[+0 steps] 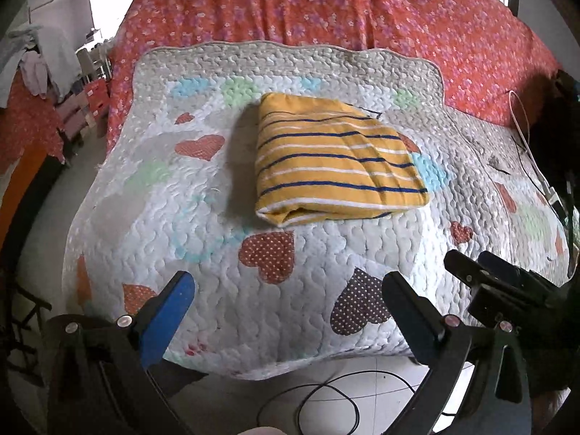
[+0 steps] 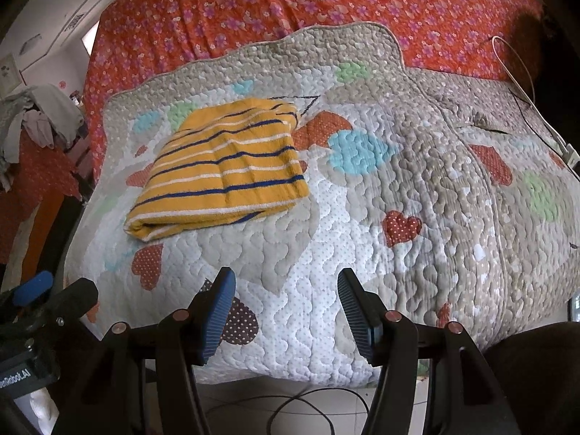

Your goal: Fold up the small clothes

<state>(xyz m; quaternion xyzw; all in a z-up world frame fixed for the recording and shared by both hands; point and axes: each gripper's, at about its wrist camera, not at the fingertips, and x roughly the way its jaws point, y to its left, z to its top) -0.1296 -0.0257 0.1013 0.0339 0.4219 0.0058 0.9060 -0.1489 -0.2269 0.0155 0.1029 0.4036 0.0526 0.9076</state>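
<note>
A yellow garment with navy and white stripes [image 1: 333, 159] lies folded into a neat rectangle on a quilted heart-pattern mat [image 1: 253, 290]. It also shows in the right wrist view [image 2: 224, 166], left of centre. My left gripper [image 1: 286, 286] is open and empty, held back over the mat's near edge, well short of the garment. My right gripper [image 2: 286, 282] is open and empty, also at the near edge, to the right of the garment. The right gripper shows in the left wrist view [image 1: 500, 282], and the left gripper in the right wrist view [image 2: 47, 297].
The mat lies on a bed with a red floral sheet [image 1: 326, 3]. A white cable [image 2: 522, 72] and a black one run along the right side. A black cable [image 1: 326, 402] lies on the tiled floor below. Clothes [image 2: 32, 123] hang at the left.
</note>
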